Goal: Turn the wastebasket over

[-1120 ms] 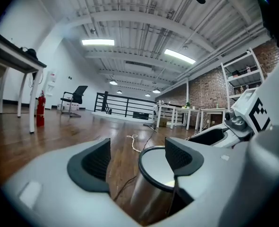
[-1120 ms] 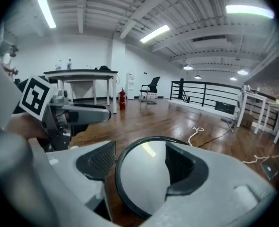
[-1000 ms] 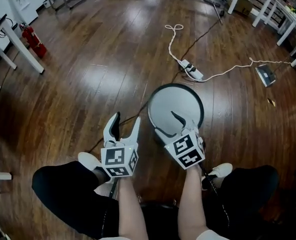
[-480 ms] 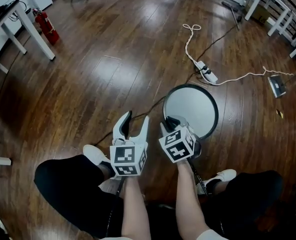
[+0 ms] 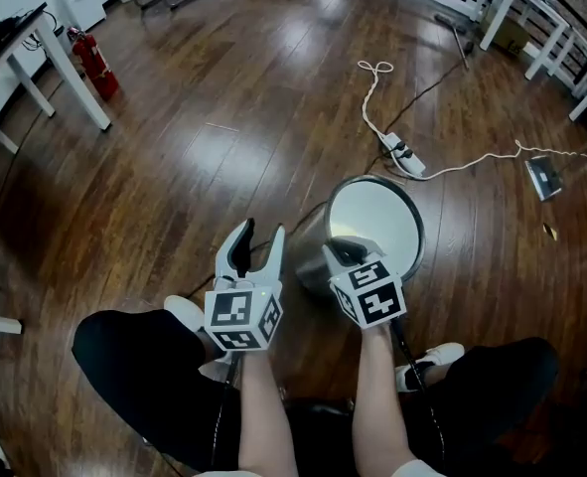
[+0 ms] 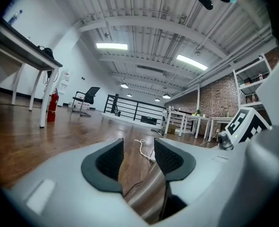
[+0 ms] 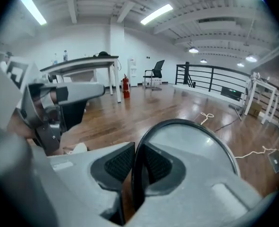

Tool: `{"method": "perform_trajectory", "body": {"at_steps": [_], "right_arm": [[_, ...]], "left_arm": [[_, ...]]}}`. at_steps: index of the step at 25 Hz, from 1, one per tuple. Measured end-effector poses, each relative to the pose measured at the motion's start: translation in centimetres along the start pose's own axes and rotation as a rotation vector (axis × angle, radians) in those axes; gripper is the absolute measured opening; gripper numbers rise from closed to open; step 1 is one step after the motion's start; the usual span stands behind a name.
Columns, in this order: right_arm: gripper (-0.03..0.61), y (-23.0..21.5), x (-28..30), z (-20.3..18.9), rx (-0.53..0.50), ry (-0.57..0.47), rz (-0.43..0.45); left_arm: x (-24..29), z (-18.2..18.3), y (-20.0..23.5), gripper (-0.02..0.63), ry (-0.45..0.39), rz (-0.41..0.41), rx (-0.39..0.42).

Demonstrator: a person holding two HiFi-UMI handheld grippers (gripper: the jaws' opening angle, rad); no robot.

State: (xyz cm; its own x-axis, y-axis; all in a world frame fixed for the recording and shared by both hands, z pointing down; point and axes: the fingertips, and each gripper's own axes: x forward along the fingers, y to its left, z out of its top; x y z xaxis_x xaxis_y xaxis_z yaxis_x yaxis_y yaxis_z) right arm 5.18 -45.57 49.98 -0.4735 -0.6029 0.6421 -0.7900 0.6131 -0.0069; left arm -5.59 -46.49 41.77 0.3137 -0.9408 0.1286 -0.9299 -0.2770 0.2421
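The wastebasket [image 5: 372,217] sits tilted on the wood floor [image 5: 204,137] right in front of me, with its steel side toward my left and its open mouth facing up. My right gripper [image 5: 345,252] is closing on the near black rim [image 7: 138,148], which is pinched between its pads. My left gripper [image 5: 254,243] hangs just beside the steel side, jaws spread but closing. That side shows low in the gap, and no pad presses on it.

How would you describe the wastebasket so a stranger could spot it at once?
Start from the dark wooden floor, then find the white power strip. Just nearer the person sits a tipped round wastebasket: the only shiny metal cylinder, with a dark rim and pale face.
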Motion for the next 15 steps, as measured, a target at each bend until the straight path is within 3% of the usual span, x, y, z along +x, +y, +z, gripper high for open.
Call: {"method": "perform_trajectory", "body": {"at_steps": [3, 6, 8, 10, 13, 15], "right_arm": [[0.052, -1.4, -2.6, 1.8, 0.120, -0.123, 0.031], [0.049, -4.1, -4.8, 1.9, 0.347, -0.280, 0.063], [0.049, -5.9, -5.1, 0.1, 0.481, -0.325, 0.081], [0.049, -7.1, -4.4, -3.1, 0.540, -0.285, 0.034], [0.015, -9.2, -3.5, -8.4, 0.568, -0.177, -0.109], [0.011, -10.3, -3.2, -11.4, 0.608, -0.137, -0.173]], "left_arm": [[-0.4, 1.1, -0.4, 0.236, -0.017, -0.005, 0.015], [-0.8, 1.6, -0.2, 0.224, -0.037, -0.003, 0.015], [-1.0, 1.5, 0.1, 0.222, -0.040, 0.006, 0.012], [-1.1, 1.0, 0.4, 0.219, -0.029, 0.014, 0.013], [-1.0, 0.0, 0.5, 0.218, -0.001, 0.018, 0.020], [-0.8, -1.3, 0.9, 0.218, 0.052, 0.030, 0.028]]}}
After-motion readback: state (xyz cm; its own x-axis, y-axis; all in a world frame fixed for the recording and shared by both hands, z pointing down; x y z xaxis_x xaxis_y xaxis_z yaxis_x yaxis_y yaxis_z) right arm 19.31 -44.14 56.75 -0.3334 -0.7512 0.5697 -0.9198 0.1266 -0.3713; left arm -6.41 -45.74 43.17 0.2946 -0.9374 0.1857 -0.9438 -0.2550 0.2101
